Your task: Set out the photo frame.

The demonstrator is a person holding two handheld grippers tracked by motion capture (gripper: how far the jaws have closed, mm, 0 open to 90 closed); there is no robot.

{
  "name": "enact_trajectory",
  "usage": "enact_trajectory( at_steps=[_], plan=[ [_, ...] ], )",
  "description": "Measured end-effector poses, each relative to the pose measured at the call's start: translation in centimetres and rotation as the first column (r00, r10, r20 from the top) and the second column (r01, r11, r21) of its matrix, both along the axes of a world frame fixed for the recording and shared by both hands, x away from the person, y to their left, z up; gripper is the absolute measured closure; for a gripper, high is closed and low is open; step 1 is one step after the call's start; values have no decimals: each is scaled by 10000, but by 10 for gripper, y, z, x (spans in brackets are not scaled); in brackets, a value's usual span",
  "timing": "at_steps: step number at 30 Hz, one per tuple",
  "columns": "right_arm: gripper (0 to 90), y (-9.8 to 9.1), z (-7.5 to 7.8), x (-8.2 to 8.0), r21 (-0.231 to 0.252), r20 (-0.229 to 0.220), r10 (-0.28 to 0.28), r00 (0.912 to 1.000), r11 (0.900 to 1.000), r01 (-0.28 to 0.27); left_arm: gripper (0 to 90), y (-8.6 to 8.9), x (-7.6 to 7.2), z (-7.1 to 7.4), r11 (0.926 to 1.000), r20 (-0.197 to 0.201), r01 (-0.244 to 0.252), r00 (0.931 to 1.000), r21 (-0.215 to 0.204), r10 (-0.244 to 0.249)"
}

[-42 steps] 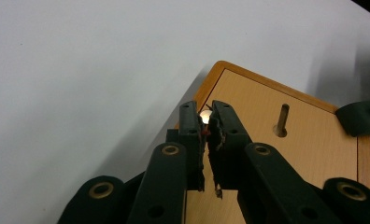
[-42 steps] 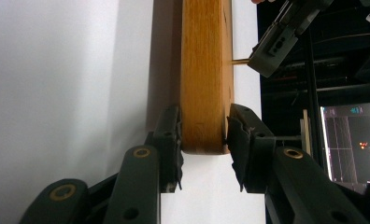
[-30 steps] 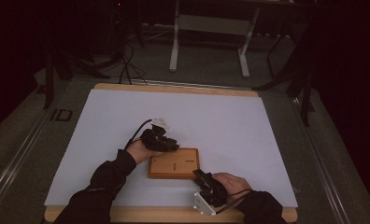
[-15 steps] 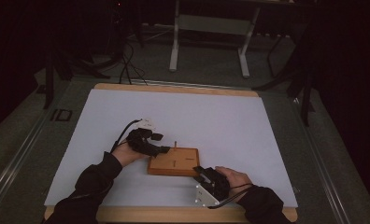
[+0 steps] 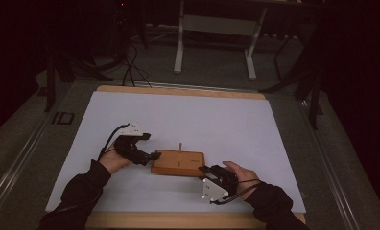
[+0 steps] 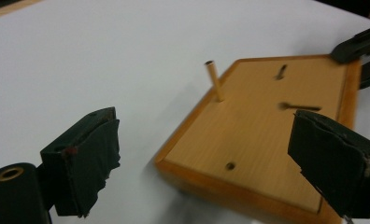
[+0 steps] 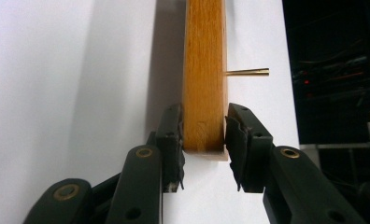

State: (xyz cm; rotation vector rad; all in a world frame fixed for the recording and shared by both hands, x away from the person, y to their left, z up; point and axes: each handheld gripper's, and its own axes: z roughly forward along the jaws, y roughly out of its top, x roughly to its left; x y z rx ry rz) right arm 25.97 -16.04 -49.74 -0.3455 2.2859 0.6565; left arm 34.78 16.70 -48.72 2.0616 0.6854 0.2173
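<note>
A wooden board [image 5: 178, 163] lies on the tabletop [image 5: 202, 115], toward its near edge. A thin peg [image 5: 180, 146] stands upright at the board's far edge. The left claw [image 5: 155, 155] sits just left of the board, the right claw [image 5: 203, 169] at its near right corner.

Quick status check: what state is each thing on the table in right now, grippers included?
Flat rectangular wooden board: lying on the white table sheet, one corner clamped.
Thin wooden peg: standing in a hole near the board's edge, slightly tilted.
Left gripper: jaws have just been opening, wide apart, nothing between the pads.
Right gripper: shut on the board's edge.
</note>
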Motion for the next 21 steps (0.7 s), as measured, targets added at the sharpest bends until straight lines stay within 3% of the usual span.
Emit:
enact_trajectory(
  at_steps=[6,13,16,21],
  plan=[
    [676,-1,12,13,-21,-672,75,9977,10000,-77,94,18,-7,-3,9985,320,-455,9984,-288,464],
    [678,-2,22,24,-162,-1339,69,9910,9998,-91,94,29,-16,-10,9961,229,-794,9965,-387,803],
    [680,-1,24,25,-225,-1325,67,9912,9997,-98,94,30,-19,-12,9958,252,-818,9962,-410,829],
    [679,-4,35,40,73,-2157,77,9764,10000,-63,94,31,-24,-17,9947,165,-869,9960,-544,879]
  ],
)
